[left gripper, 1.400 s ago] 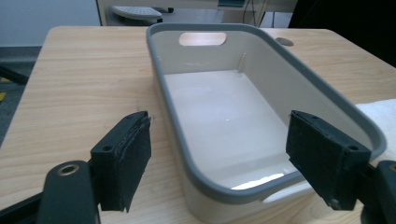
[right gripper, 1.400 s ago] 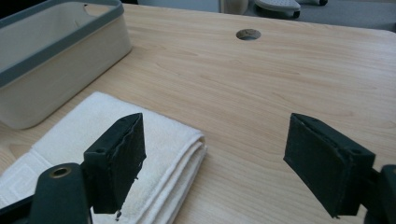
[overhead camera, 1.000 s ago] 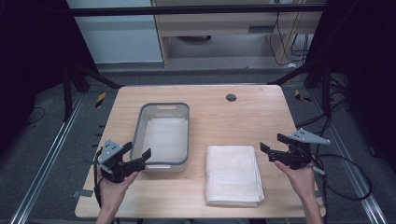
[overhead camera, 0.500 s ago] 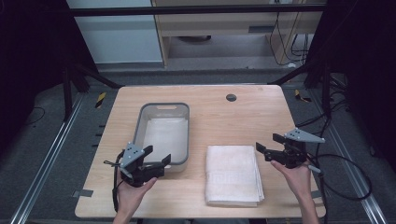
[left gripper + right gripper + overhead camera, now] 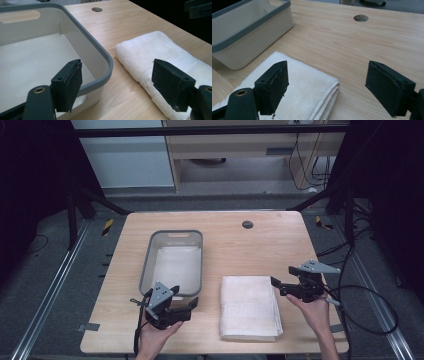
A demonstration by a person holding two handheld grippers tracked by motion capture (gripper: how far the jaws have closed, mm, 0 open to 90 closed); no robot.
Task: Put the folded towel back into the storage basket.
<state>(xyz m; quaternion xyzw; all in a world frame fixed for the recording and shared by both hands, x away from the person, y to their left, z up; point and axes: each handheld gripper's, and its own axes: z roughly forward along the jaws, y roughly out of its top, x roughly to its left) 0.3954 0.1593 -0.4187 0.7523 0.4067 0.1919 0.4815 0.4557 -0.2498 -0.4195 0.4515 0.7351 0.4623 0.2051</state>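
Both tongs stand wide open and hold nothing. Left gripper sits low in the lower left of the high view, at the near end of the grey-rimmed, pale plastic rectangular tub; right gripper hovers at right of centre, jaws aimed toward the folded white terry towel.

That towel lies flat between the two grippers, its long axis running from the near table edge toward the far one. Its upper right corner is just beside the right gripper, which I judge the nearer; the left gripper is also close, with the towel to the right of its jaws in the left gripper view.

Beneath is a light wooden table with a round cable hole. Around it are dark floor, rails and a pale cabinet behind.
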